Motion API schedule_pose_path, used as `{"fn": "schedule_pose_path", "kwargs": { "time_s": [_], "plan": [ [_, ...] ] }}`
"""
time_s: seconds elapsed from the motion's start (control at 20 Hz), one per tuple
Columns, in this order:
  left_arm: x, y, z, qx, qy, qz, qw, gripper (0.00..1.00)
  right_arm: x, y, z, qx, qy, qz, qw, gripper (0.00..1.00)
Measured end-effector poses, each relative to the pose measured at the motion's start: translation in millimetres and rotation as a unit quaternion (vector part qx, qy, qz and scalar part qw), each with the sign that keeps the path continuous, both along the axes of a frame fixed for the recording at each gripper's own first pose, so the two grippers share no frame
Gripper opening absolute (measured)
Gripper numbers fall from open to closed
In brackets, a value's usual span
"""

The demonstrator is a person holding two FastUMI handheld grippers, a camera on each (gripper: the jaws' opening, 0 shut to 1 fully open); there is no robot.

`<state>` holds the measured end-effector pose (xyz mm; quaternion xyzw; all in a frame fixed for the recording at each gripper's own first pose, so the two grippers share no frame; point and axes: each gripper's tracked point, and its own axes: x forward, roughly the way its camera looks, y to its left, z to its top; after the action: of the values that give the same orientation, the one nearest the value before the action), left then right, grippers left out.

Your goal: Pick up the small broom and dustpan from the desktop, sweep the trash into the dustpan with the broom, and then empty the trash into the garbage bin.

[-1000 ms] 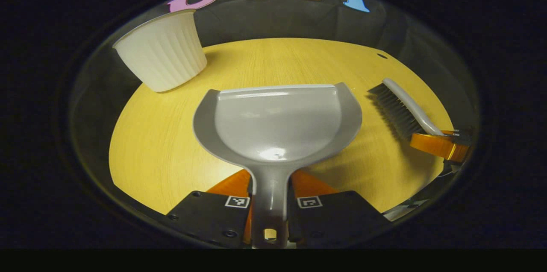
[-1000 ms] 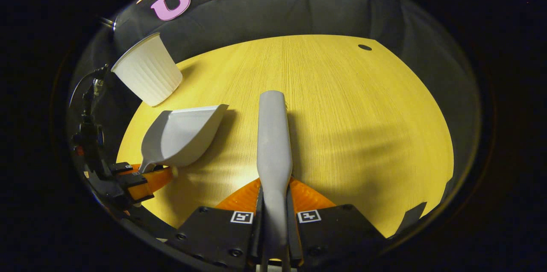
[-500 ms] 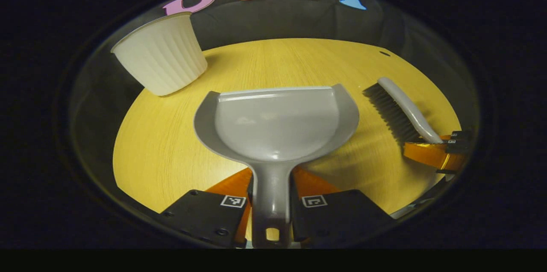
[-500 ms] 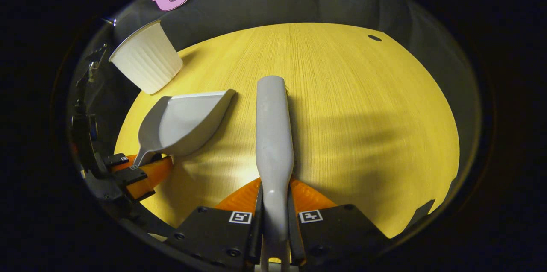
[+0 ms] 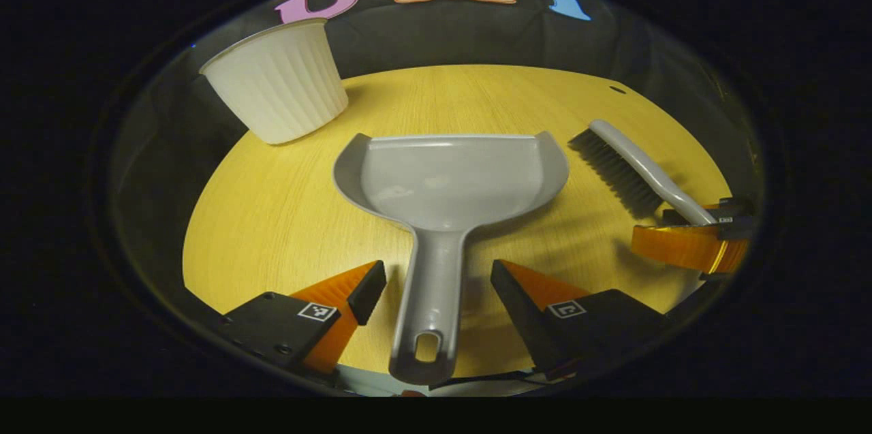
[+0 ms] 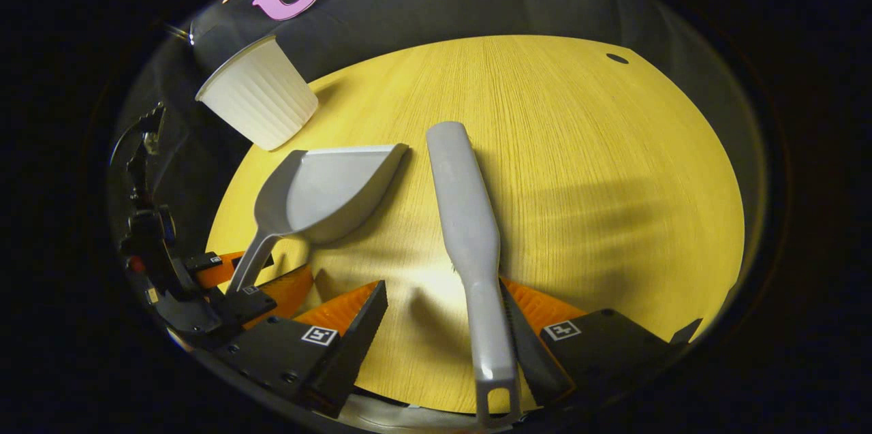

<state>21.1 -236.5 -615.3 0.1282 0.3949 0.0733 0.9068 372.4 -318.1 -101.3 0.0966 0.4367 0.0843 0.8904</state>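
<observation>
On a yellow wooden tabletop (image 5: 272, 216), the left claw (image 5: 439, 284) is spread apart, with the grey dustpan (image 5: 449, 178) lying between its fingers, handle untouched. The right claw (image 6: 443, 311) is also apart; the grey broom (image 6: 470, 229) lies between its fingers. A white ribbed bin (image 5: 279, 90) stands beyond the dustpan.

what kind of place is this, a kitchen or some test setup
Likely a staged recording booth, not a kitchen: a bare wooden tabletop against a black cloth wall, set with just a dustpan, a small broom and a white ribbed bin.

Low gripper views sharing desktop (image 5: 272, 216)
</observation>
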Motion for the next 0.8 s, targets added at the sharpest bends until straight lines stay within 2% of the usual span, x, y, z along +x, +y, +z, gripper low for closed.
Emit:
{"fn": "schedule_pose_path", "kwargs": {
  "time_s": [0.1, 0.15, 0.2, 0.3, 0.35, 0.4, 0.45, 0.55, 0.65, 0.8],
  "plan": [
    [-3.5, -5.3, 13.9, 0.007, -0.026, -0.017, 0.999, 0.96, 0.7, 2.1, 20.5, 0.012, -0.034, -0.003, 0.999, 0.93],
    [-4.9, -8.8, 25.6, 0.014, -0.046, -0.024, 0.999, 1.0, 1.0, 2.3, 31.6, 0.016, -0.057, -0.002, 0.998, 0.93],
    [-5.6, -12.4, 40.3, 0.019, -0.069, -0.031, 0.997, 0.96, -0.3, 1.8, 46.5, 0.019, -0.085, -0.005, 0.996, 0.93],
    [-5.4, -20.6, 77.5, 0.028, -0.125, -0.049, 0.991, 0.96, -2.9, -1.4, 74.1, 0.016, -0.146, -0.016, 0.989, 0.93],
    [-5.1, -24.1, 96.7, 0.033, -0.151, -0.06, 0.986, 1.0, -8.5, -3.7, 88.5, 0.014, -0.176, -0.022, 0.984, 0.93],
    [-5.1, -27.5, 115.6, 0.037, -0.174, -0.068, 0.982, 0.95, -15.0, -7.9, 101.7, 0.015, -0.203, -0.03, 0.979, 0.93],
    [-5.2, -30.1, 135.0, 0.04, -0.193, -0.076, 0.977, 0.95, -19.7, -11.9, 115.4, 0.019, -0.227, -0.04, 0.973, 0.93],
    [-4.4, -38.8, 177.3, 0.04, -0.241, -0.093, 0.965, 0.95, -30.0, -14.7, 132.4, 0.04, -0.279, -0.06, 0.958, 0.93],
    [-2.8, -52.9, 209.5, 0.028, -0.282, -0.114, 0.952, 0.95, -23.6, -14.4, 154.8, 0.061, -0.337, -0.081, 0.936, 0.92],
    [1.1, -65.2, 238.9, 0.02, -0.331, -0.129, 0.934, 0.95, -10.4, -30.1, 170.9, 0.042, -0.407, -0.1, 0.907, 0.92]
  ]
}}
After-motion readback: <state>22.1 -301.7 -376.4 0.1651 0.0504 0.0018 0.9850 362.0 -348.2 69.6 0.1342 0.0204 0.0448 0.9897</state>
